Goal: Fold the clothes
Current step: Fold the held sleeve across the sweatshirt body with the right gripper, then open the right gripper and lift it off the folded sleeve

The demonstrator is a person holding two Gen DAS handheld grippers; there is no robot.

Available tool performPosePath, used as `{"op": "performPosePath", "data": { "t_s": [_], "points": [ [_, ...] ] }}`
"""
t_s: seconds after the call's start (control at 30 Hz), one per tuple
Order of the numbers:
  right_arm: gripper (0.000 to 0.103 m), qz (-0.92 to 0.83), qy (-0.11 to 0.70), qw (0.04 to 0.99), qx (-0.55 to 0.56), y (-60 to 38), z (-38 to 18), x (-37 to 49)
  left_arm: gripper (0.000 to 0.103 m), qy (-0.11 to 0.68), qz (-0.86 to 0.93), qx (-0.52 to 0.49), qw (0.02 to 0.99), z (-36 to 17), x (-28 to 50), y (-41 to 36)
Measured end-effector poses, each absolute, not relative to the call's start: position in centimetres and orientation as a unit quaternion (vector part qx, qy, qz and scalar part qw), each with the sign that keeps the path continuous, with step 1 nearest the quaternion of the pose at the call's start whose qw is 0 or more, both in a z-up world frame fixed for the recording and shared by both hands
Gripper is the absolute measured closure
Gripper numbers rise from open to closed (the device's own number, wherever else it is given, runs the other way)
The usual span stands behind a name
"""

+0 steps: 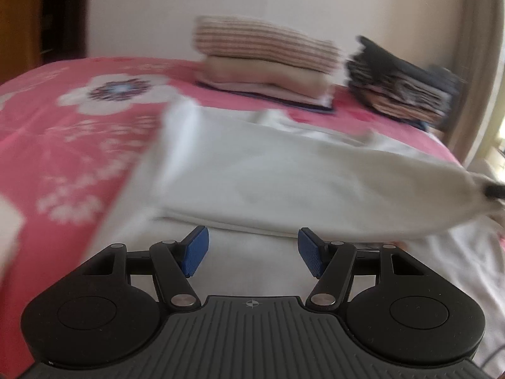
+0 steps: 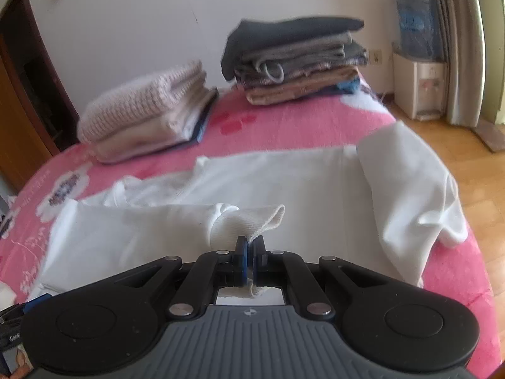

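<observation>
Two stacks of folded clothes (image 2: 221, 88) already sit at the far side of the pink flowered bed (image 2: 284, 126). The white knit garment (image 2: 284, 183) lies spread and half-folded; the right tongs (image 2: 251, 246) pinch its ribbed cuff (image 2: 262, 221), the left tongs (image 1: 252, 251) gape empty above it.

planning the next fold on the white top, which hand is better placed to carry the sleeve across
Right. The right tongs are shut on the ribbed cuff of the white top, so that hand can likely carry it over. The left tongs are open above the cloth, gripping nothing.
</observation>
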State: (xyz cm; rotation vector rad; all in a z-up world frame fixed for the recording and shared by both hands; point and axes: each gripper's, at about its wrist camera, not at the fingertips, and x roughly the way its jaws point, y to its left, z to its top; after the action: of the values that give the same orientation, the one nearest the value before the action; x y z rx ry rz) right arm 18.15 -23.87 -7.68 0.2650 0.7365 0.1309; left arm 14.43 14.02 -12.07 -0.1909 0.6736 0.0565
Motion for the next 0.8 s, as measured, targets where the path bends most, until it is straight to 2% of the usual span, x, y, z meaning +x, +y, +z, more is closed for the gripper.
{"op": "performPosePath", "data": {
  "t_s": [0.17, 0.3, 0.43, 0.57, 0.6, 0.63, 0.7, 0.8],
  "points": [
    [0.101, 0.04, 0.41, 0.905, 0.11, -24.5, -11.0, 18.7, 0.04, 0.338, 0.067, -0.137, 0.929, -12.5, 14.1, 17.2],
    [0.1, 0.037, 0.385, 0.915, 0.11, -24.4, -10.6, 18.5, 0.04, 0.337, 0.064, -0.136, 0.93, -12.2, 13.8, 17.3],
    [0.1, 0.035, 0.361, 0.93, 0.052, -23.2, -10.2, 18.9, 0.04, 0.337, 0.066, -0.132, 0.93, -12.3, 13.6, 17.0],
    [0.099, 0.034, 0.387, 0.922, 0.0, -22.6, -12.4, 19.9, 0.04, 0.336, 0.066, -0.129, 0.931, -12.4, 13.6, 16.9],
    [0.095, 0.033, 0.384, 0.923, -0.004, -22.6, -12.4, 19.8, 0.04, 0.336, 0.065, -0.126, 0.931, -12.4, 13.5, 16.9],
    [0.083, 0.028, 0.383, 0.923, -0.009, -22.6, -12.3, 19.7, 0.04, 0.336, 0.063, -0.125, 0.931, -12.4, 13.5, 17.0],
    [0.066, 0.001, 0.381, 0.924, -0.019, -22.6, -11.4, 19.3, 0.04, 0.336, 0.059, -0.122, 0.932, -12.4, 13.3, 17.0],
    [0.067, -0.026, 0.359, 0.933, -0.005, -23.1, -9.7, 18.2, 0.04, 0.334, 0.057, -0.122, 0.933, -12.3, 13.2, 17.0]
  ]
}}
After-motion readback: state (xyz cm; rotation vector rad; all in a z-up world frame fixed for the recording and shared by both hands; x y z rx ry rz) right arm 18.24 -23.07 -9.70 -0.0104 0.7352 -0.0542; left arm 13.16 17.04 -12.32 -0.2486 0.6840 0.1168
